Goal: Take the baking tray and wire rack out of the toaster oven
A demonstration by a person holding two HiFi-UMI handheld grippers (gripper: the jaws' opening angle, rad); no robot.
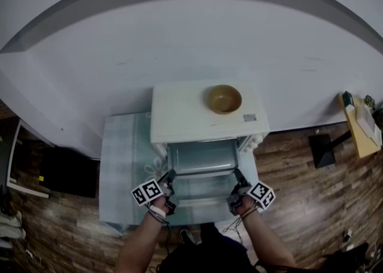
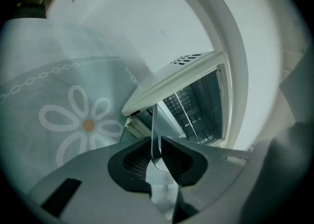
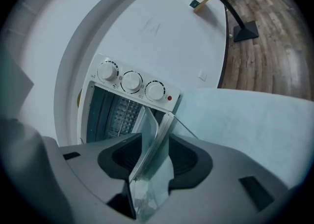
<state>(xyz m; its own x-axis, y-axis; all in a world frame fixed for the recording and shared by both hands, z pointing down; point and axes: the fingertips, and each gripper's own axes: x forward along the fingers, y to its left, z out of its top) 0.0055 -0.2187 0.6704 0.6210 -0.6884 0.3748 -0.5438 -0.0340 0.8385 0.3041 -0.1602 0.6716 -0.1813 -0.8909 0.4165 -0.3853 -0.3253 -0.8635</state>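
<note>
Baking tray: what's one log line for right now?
baking tray: partly out of toaster oven | left tongs: shut on rim | right tongs: open, rim between

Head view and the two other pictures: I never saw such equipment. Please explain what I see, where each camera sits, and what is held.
There is no robot: a person holds two pairs of tongs. The head view looks down from the person's head at a white toaster oven on a pale flowered cloth, with a brown bowl on top of it. The other two pictures come from cameras that ride on the tongs. The left tongs pinch one edge of the baking tray. The opposite edge stands between the right tongs; whether they press on it, I cannot tell.
</note>
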